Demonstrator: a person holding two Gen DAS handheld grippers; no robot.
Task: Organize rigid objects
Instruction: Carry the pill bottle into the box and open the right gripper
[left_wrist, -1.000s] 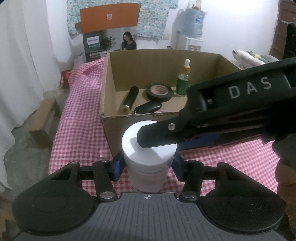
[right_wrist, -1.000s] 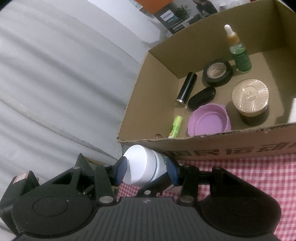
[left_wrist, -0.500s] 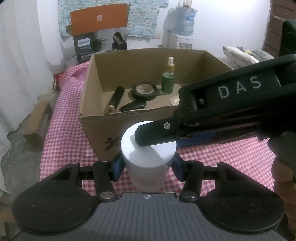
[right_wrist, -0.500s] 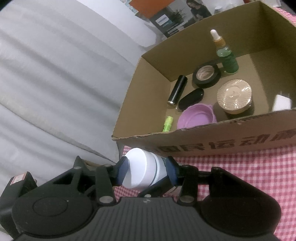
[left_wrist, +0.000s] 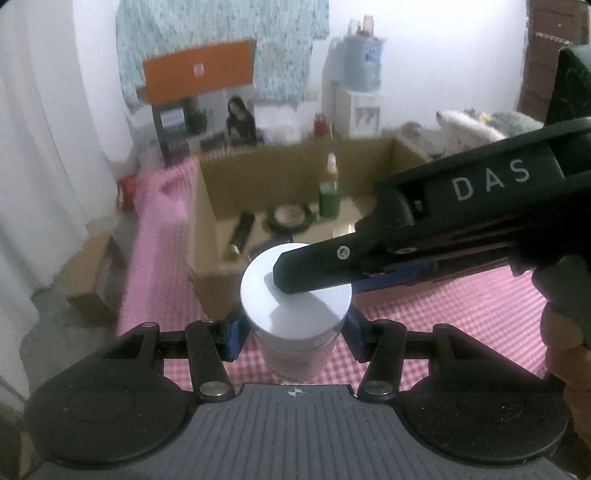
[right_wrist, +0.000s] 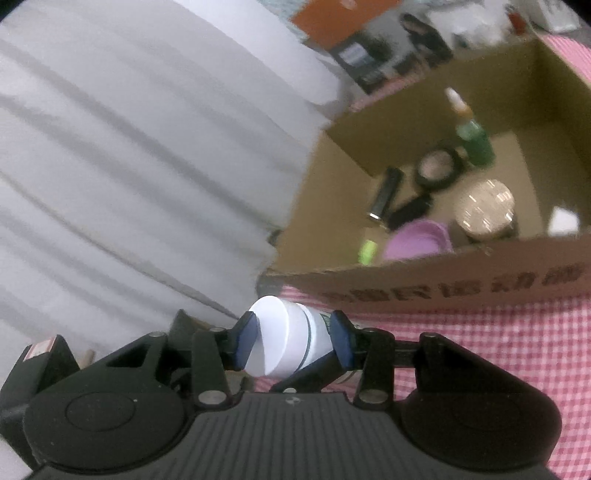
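Pink-and-white checked tablecloth (left_wrist: 461, 306) carries an open brown cardboard box (right_wrist: 461, 280) holding a green dropper bottle (left_wrist: 330, 192) upright, a black tape roll (left_wrist: 290, 218), a gold-lidded round jar (right_wrist: 485, 206), a purple plastic lid (right_wrist: 417, 243), a black tube (left_wrist: 242, 236) and a small lime-green tube (right_wrist: 367, 251). In front of the box, above the cloth, the white cylindrical lidded jar (left_wrist: 295, 295) sits clamped between both tools. Left gripper (left_wrist: 293, 332) pads squeeze the jar body at part width; right gripper (right_wrist: 293, 343) pads press on its lid, one black finger (left_wrist: 314, 269) crossing the lid top.
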